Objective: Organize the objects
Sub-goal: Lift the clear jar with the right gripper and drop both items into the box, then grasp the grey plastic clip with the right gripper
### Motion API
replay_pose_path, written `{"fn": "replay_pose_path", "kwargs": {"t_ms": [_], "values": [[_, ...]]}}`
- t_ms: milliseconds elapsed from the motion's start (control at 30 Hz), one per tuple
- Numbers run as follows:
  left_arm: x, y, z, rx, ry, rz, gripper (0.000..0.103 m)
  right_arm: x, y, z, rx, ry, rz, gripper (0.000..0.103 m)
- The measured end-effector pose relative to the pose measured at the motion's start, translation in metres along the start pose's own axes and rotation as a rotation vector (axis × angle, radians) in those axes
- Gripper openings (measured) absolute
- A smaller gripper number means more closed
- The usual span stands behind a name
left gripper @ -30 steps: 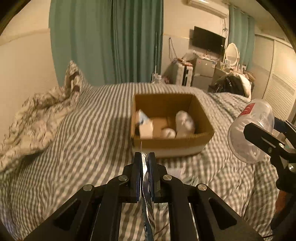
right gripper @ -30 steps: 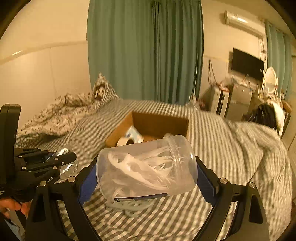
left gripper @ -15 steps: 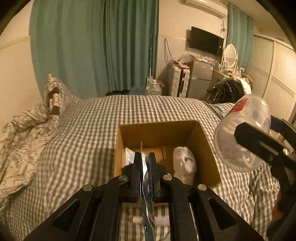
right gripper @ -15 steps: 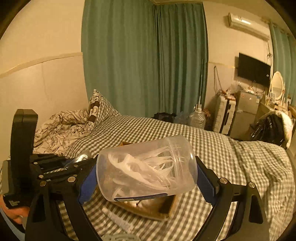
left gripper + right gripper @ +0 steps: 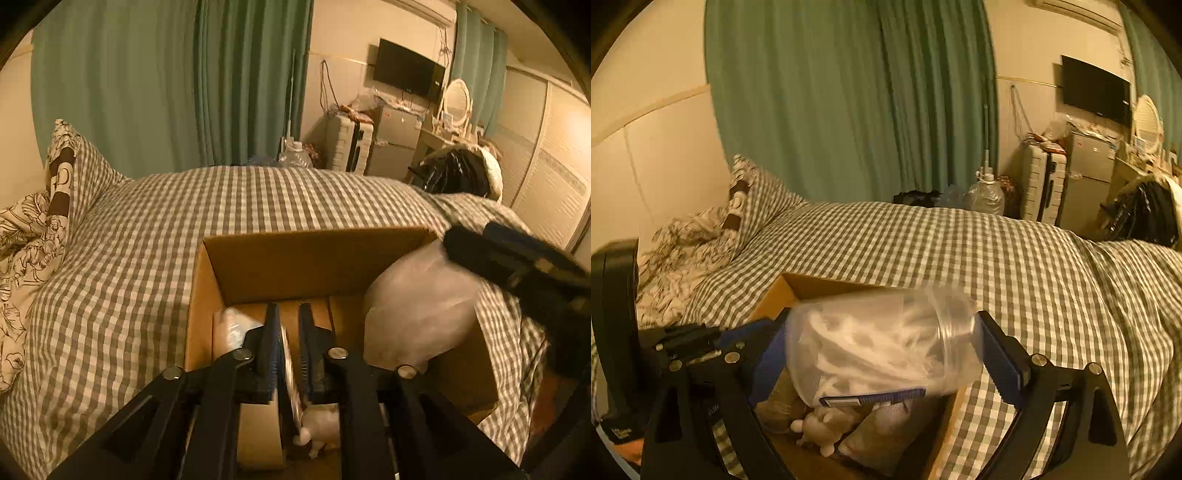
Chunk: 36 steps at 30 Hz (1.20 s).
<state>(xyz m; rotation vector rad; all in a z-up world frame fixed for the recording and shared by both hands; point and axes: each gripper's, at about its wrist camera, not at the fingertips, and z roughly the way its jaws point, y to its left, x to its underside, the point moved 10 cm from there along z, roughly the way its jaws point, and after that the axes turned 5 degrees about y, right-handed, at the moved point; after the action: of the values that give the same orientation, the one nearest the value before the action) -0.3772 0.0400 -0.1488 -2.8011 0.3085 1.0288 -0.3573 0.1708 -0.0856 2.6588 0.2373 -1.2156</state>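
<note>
Over the open brown cardboard box (image 5: 317, 266) on the checked bed (several items already inside), the left claw (image 5: 289, 332) is opening around a thin silvery packet (image 5: 286, 354), while the right claw (image 5: 882, 354) clamps a clear plastic jar (image 5: 882, 343), neither dropped yet.

Both grippers moved fwd, now over cardboard box (image 5: 317, 266). Left gripper (image 5: 288, 325) jaws opening w/ foil strip (image 5: 286, 354) between. Clear jar (image 5: 882, 347) lowered into box.
</note>
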Motion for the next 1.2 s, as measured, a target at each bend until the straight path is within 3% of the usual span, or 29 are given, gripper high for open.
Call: {"fn": "replay_pose_path", "kwargs": {"t_ms": [67, 100, 133, 233, 367, 467, 667, 800, 1000, 1200], "values": [[0.002, -0.002, -0.004, -0.018, -0.004, 0.02, 0.058, -0.003, -0.004, -0.008, -0.001, -0.028, 0.009, 0.097], [0.003, -0.002, -0.011, -0.041, -0.02, 0.028, 0.066, -0.004, -0.004, -0.014, 0.001, -0.04, 0.011, 0.097], [0.003, -0.004, -0.017, -0.049, -0.03, 0.031, 0.07, -0.006, -0.005, -0.024, 0.004, -0.056, 0.01, 0.098], [0.005, -0.008, -0.042, -0.053, -0.041, 0.036, 0.071, -0.013, -0.005, -0.051, 0.005, -0.081, 0.003, 0.098], [0.01, -0.006, -0.089, -0.084, -0.076, 0.025, 0.091, -0.014, 0.003, -0.102, 0.02, -0.101, -0.04, 0.098], [0.018, -0.003, -0.128, -0.118, -0.11, 0.015, 0.098, -0.012, 0.012, -0.139, 0.044, -0.118, -0.077, 0.098], [0.055, -0.002, -0.183, -0.142, -0.142, 0.002, 0.103, 0.013, 0.029, -0.202, 0.017, -0.133, -0.107, 0.099], [0.089, -0.004, -0.195, -0.168, -0.145, -0.004, 0.103, 0.045, 0.034, -0.22, 0.021, -0.125, -0.124, 0.099], [0.141, 0.002, -0.184, -0.248, -0.121, 0.011, 0.103, 0.096, 0.047, -0.206, 0.071, -0.09, -0.186, 0.099], [0.163, 0.006, -0.159, -0.295, -0.091, 0.039, 0.103, 0.145, 0.067, -0.166, 0.092, -0.035, -0.317, 0.099]]}}
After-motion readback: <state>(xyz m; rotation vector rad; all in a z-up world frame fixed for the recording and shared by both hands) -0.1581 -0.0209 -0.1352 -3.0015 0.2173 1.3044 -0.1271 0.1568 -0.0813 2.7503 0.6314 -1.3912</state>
